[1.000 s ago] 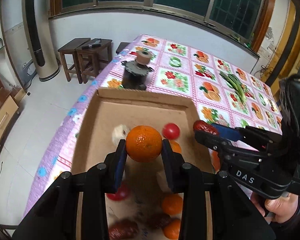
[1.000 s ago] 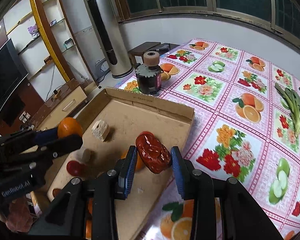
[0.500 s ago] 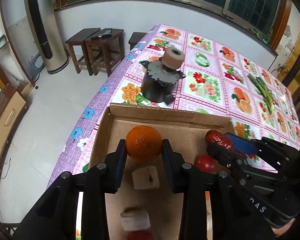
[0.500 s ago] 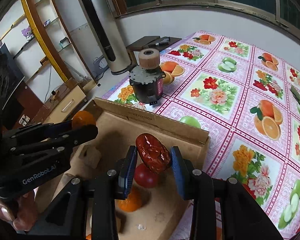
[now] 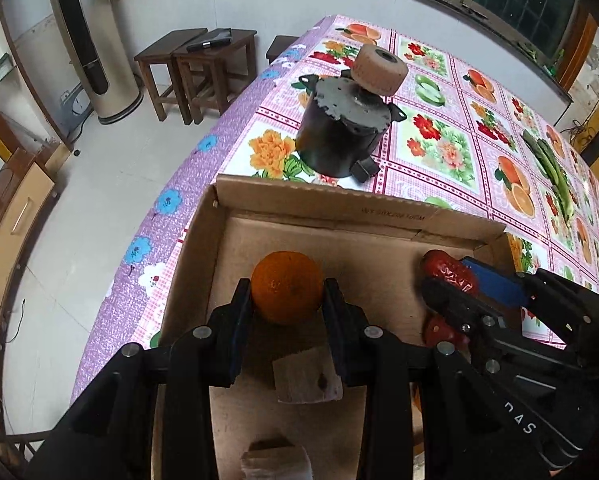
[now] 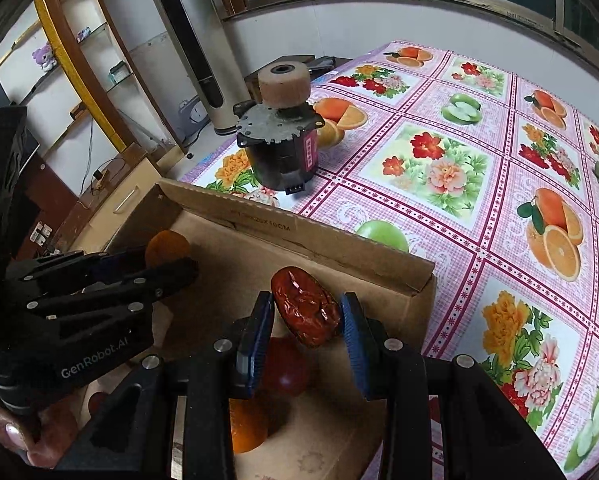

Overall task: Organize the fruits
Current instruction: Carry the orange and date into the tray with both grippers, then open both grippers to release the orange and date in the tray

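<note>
My left gripper (image 5: 287, 300) is shut on an orange (image 5: 287, 287), held low over the far left part of a shallow cardboard box (image 5: 323, 204). To its right my right gripper (image 6: 306, 320) is shut on a wrinkled dark red date (image 6: 305, 311), over the far right corner of the box (image 6: 299, 236). Seen from the right wrist, the left gripper (image 6: 171, 264) and its orange (image 6: 167, 244) sit at the left. The date (image 5: 447, 270) also shows in the left wrist view. Under the date lie a red round fruit (image 6: 285, 368) and an orange fruit (image 6: 249, 424).
A black motor with a tan roller (image 5: 347, 128) stands on the flowered tablecloth (image 6: 459, 152) just beyond the box's far wall. Pale cube-like pieces (image 5: 307, 376) lie on the box floor. Green vegetables (image 5: 551, 168) lie far right. The table's left edge drops to the floor, with stools (image 5: 195, 68) beyond.
Both grippers have moved toward the box's far wall and sunk lower, still gripping the orange and the date. The motor looms closer in both views.
</note>
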Demonstrator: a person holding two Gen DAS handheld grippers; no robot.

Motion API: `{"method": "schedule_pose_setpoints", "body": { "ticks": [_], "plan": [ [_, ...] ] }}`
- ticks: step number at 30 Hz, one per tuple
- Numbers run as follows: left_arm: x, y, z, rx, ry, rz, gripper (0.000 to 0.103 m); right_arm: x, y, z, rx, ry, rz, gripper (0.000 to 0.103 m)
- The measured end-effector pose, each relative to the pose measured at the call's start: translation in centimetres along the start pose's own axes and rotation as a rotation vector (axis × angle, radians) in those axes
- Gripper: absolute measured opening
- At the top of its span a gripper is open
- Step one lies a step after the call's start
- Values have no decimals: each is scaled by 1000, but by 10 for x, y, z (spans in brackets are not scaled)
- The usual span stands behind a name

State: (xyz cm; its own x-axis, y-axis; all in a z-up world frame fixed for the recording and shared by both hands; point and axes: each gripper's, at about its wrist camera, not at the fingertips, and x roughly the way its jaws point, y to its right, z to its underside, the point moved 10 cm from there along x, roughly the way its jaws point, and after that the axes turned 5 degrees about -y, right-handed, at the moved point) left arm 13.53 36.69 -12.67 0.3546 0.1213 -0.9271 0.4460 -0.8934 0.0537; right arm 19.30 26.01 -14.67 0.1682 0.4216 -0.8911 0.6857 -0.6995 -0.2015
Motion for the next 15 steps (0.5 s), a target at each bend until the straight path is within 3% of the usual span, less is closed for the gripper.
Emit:
{"method": "schedule_pose_setpoints", "body": {
  "ticks": [12, 15],
  "plan": [
    [-4, -2, 5, -1, 0, -20, 39, -3, -8, 5, -24, -11, 0, 43],
    [-17, -4, 8, 0, 37, -37, 52, -10, -11, 8, -28, -3, -8, 49]
  ]
}}
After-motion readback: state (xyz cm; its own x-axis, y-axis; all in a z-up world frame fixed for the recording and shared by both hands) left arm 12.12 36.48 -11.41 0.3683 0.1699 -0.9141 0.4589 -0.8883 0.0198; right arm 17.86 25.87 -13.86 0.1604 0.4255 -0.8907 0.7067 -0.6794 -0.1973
